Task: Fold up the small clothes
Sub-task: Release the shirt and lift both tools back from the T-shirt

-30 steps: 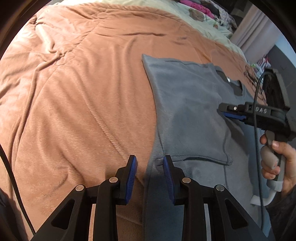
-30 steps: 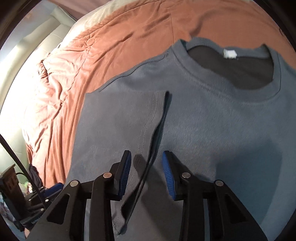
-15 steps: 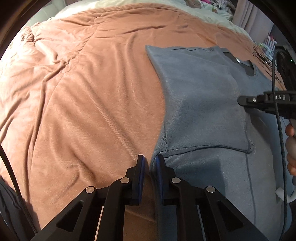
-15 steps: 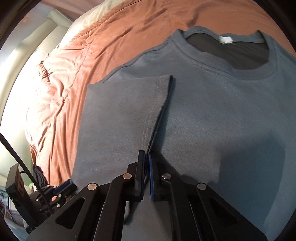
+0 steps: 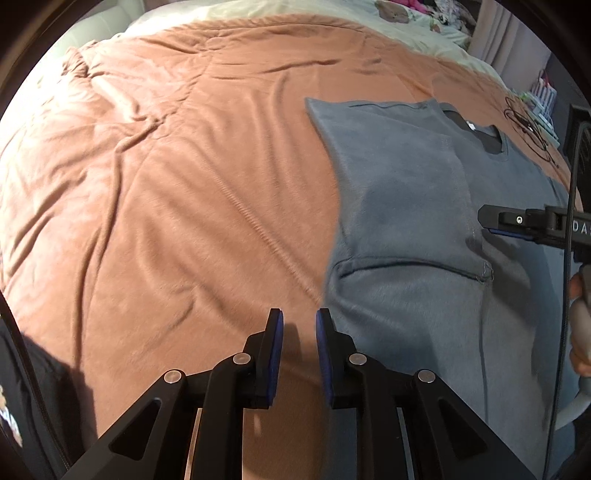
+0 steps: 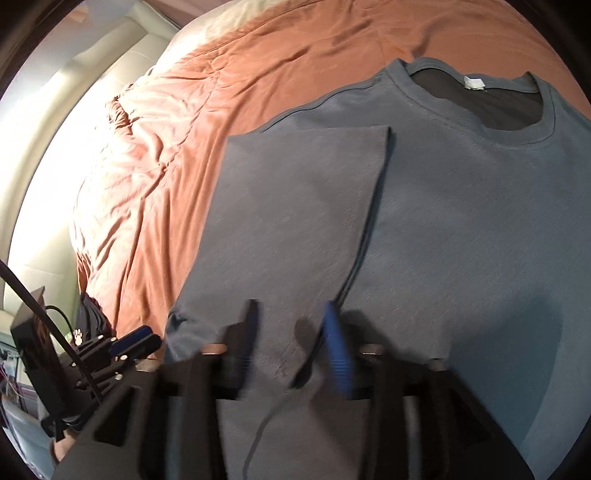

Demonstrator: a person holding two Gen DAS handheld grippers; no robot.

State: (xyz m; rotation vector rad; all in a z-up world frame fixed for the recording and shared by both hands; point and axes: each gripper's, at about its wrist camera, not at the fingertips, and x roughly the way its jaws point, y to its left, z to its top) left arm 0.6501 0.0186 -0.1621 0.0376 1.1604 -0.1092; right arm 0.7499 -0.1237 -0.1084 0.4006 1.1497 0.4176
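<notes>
A grey-blue T-shirt (image 5: 406, 192) lies flat on the orange blanket (image 5: 184, 221), collar far from me. Its near sleeve (image 6: 295, 206) is folded inward and rests on the shirt's body (image 6: 461, 221). My left gripper (image 5: 299, 325) hovers over the blanket just beside the shirt's side edge; its jaws are opening a little and nothing is between them. My right gripper (image 6: 290, 314), blurred, hangs above the folded sleeve's lower end with its jaws opening and no cloth pinched. The right gripper (image 5: 491, 225) also shows at the right of the left wrist view, over the shirt.
Cream bedding (image 5: 295, 7) lies past the blanket's far edge. A black cable (image 5: 528, 129) sits on the blanket beyond the collar. A padded cream headboard (image 6: 74, 110) stands at the left. A hand (image 5: 580, 325) holds the right gripper's handle.
Half a second ago both grippers were shut, the right one on the sleeve's edge. Both have since opened and drawn back from the cloth. The sleeve now lies flat on the shirt.
</notes>
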